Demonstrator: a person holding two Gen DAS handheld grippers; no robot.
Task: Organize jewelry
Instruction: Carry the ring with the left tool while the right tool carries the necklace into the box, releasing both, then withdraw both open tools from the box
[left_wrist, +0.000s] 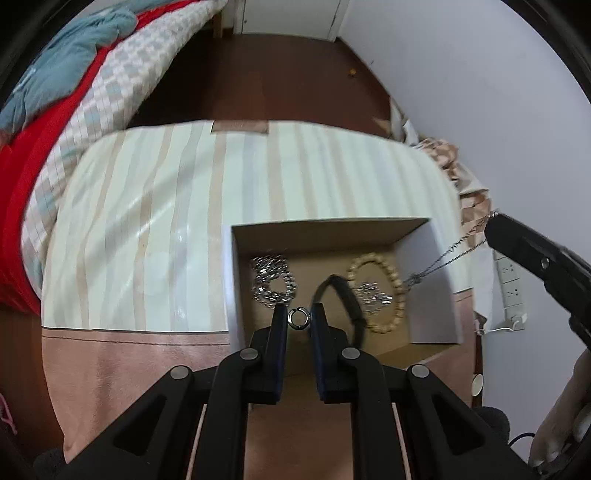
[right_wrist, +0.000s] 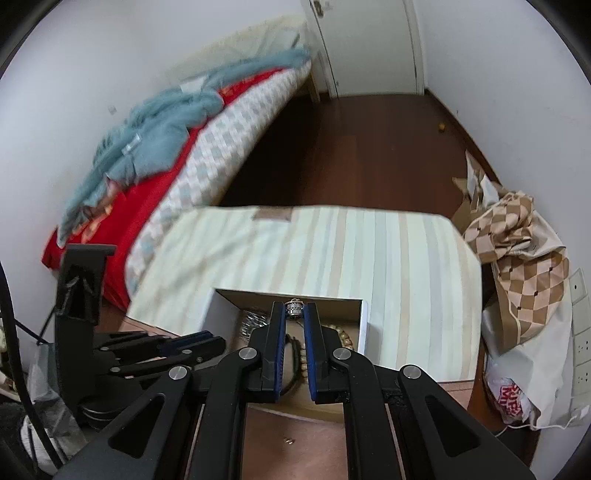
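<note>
Two tools, each pinching jewelry above the open box (left_wrist: 413, 236).
Left tool (left_wrist: 299, 318) clamps a small ring (left_wrist: 298, 319); right tool (right_wrist: 294, 309) grips a chain's clasp (right_wrist: 294, 308). Next, I judge: lower, release inside.

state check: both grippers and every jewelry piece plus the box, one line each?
Left gripper: shut on small silver hoop ring.
Right gripper: shut on thin silver chain necklace, dangling.
Open cardboard box: lidless.
Chunky silver chain: piled in box.
Wooden bead bracelet: flat in box.
Black band bracelet: in box.
</note>
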